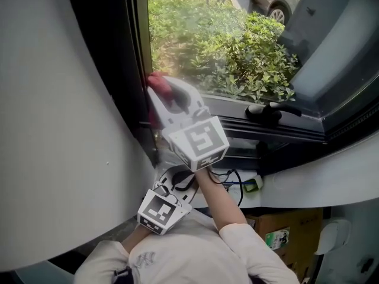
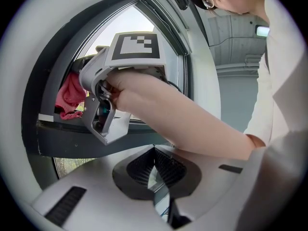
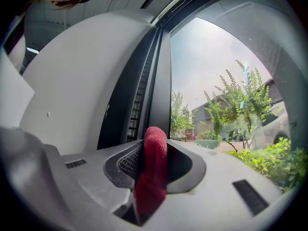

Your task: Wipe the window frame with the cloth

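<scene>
A red cloth (image 3: 153, 177) is clamped between the jaws of my right gripper (image 3: 153, 150). In the head view the red cloth (image 1: 156, 83) is pressed against the dark vertical window frame (image 1: 135, 70) at the pane's left edge, with the right gripper (image 1: 156, 94) pointing up and left at it. The frame (image 3: 144, 85) rises right behind the cloth in the right gripper view. My left gripper (image 2: 155, 153) is shut on nothing, held low under the right forearm (image 1: 173, 185). From there it sees the right gripper (image 2: 85, 94) and the cloth (image 2: 71, 96) at the frame.
A black window handle (image 1: 269, 111) sits on the lower frame rail to the right. Green bushes (image 1: 249, 58) and a car (image 1: 278, 2) lie outside the glass. A curved white wall (image 1: 59, 129) flanks the frame on the left. A cardboard box (image 1: 284, 232) stands below the sill.
</scene>
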